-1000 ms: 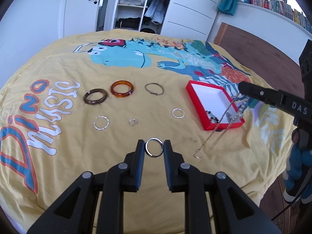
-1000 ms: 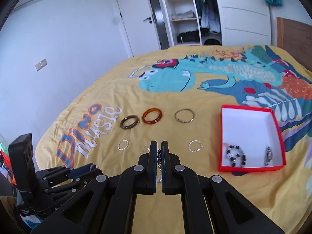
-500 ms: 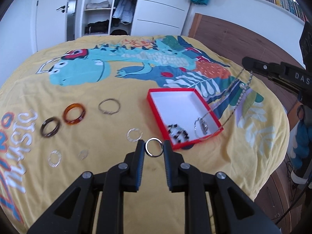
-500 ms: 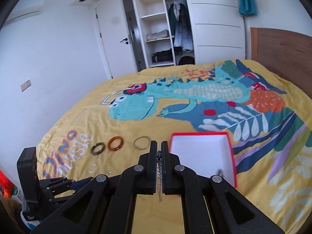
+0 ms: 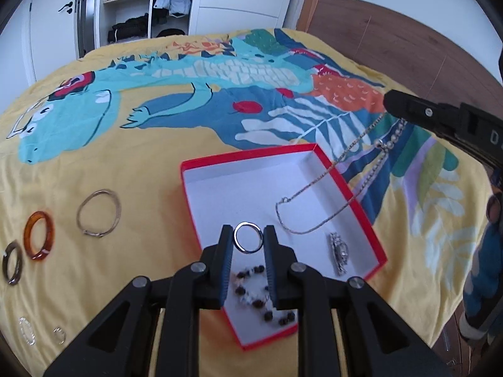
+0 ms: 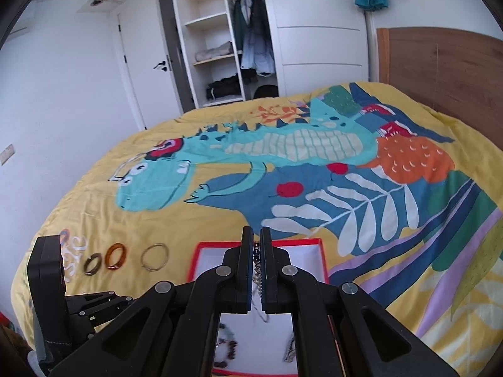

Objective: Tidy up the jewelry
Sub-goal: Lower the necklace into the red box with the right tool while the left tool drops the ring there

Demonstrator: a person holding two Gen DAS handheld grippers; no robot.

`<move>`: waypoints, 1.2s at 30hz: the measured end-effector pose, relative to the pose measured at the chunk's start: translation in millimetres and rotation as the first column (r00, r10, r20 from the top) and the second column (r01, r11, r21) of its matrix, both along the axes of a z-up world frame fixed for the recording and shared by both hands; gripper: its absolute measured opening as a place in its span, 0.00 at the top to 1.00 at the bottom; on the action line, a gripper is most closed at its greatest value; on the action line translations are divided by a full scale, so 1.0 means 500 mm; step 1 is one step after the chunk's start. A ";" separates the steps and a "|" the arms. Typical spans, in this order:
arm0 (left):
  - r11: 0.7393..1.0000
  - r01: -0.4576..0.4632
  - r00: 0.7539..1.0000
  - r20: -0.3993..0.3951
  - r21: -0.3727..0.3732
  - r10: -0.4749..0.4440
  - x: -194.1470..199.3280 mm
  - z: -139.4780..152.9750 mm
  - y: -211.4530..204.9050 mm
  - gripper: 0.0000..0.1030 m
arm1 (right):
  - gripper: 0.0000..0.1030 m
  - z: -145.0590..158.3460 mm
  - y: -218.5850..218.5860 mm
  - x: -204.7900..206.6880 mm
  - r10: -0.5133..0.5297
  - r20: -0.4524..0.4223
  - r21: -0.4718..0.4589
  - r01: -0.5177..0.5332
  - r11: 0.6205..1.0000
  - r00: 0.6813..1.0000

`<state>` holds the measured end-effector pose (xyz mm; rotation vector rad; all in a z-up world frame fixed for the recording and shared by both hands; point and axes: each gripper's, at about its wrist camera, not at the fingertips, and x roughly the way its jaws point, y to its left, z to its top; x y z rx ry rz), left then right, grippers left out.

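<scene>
My left gripper (image 5: 249, 241) is shut on a silver ring (image 5: 248, 241) and holds it over the red box (image 5: 358, 194) with a white inside. The box holds a beaded bracelet (image 5: 254, 298) and a silver brooch (image 5: 339, 253). My right gripper (image 6: 257, 245) is shut on a silver chain necklace (image 5: 327, 172); it hangs from the gripper (image 5: 389, 102) and its lower end lies in the box (image 6: 201, 251).
On the yellow dinosaur bedspread (image 5: 110, 163), left of the box, lie a silver bangle (image 5: 99, 213), an amber bangle (image 5: 40, 239), a dark bangle (image 5: 12, 262) and two small silver rings (image 5: 26, 330). A wooden headboard (image 5: 393, 31) is at the right, a wardrobe behind.
My left gripper has carried the ring right, from over the bedspread to over the box. My right gripper has carried the necklace over the box, where its end now rests.
</scene>
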<state>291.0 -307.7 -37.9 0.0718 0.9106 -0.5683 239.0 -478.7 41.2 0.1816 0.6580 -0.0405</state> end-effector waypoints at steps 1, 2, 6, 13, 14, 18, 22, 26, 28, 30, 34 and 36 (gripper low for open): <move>1.000 -0.001 1.000 -0.008 0.008 0.002 0.008 -0.015 -0.010 0.83 | 0.97 -0.013 -0.008 0.008 -0.004 -0.009 0.003 0.004 1.000 1.000; 1.000 -0.004 1.000 -0.017 0.019 0.004 0.018 -0.031 -0.020 0.83 | 0.97 -0.030 -0.015 0.015 -0.008 -0.021 0.008 0.008 1.000 1.000; 0.998 -0.008 0.999 -0.045 0.061 0.011 0.042 -0.082 -0.037 0.83 | 0.97 -0.107 -0.034 0.040 -0.013 -0.089 0.029 0.016 0.999 0.996; 0.995 0.012 0.998 -0.055 0.097 -0.007 0.057 -0.125 -0.047 0.83 | 0.96 -0.216 -0.030 0.059 -0.003 -0.192 0.056 0.014 0.998 0.981; 0.994 0.016 0.999 -0.050 0.105 -0.010 0.057 -0.126 -0.050 0.82 | 0.96 -0.226 -0.029 0.059 -0.003 -0.202 0.059 0.015 0.998 0.979; 0.992 0.013 0.999 -0.034 0.124 -0.009 0.055 -0.129 -0.055 0.82 | 0.96 -0.250 -0.032 0.055 -0.014 -0.228 0.046 0.026 0.999 0.974; 0.989 0.017 1.000 -0.021 0.144 -0.014 0.051 -0.130 -0.061 0.82 | 0.96 -0.264 -0.048 0.046 -0.040 -0.259 0.028 0.049 0.998 0.965; 0.990 0.017 1.000 -0.024 0.137 -0.014 0.049 -0.126 -0.058 0.81 | 0.88 -0.265 -0.060 0.030 -0.059 -0.269 0.019 0.067 0.998 0.961; 0.991 0.011 1.000 -0.027 0.131 -0.007 0.046 -0.119 -0.057 0.77 | 0.81 -0.255 -0.061 0.019 -0.061 -0.263 0.013 0.067 0.998 0.963; 0.992 0.000 1.000 -0.020 0.127 0.003 0.041 -0.108 -0.055 0.66 | 0.76 -0.239 -0.057 0.005 -0.059 -0.256 0.006 0.063 0.998 0.965; 0.996 -0.003 1.000 -0.016 0.088 0.005 0.025 -0.074 -0.044 0.65 | 0.71 -0.199 -0.054 -0.025 -0.069 -0.233 -0.003 0.071 0.997 0.970; 0.997 0.002 1.000 -0.017 0.077 0.000 0.015 -0.055 -0.040 0.65 | 0.71 -0.175 -0.051 -0.045 -0.079 -0.220 -0.010 0.079 0.997 0.972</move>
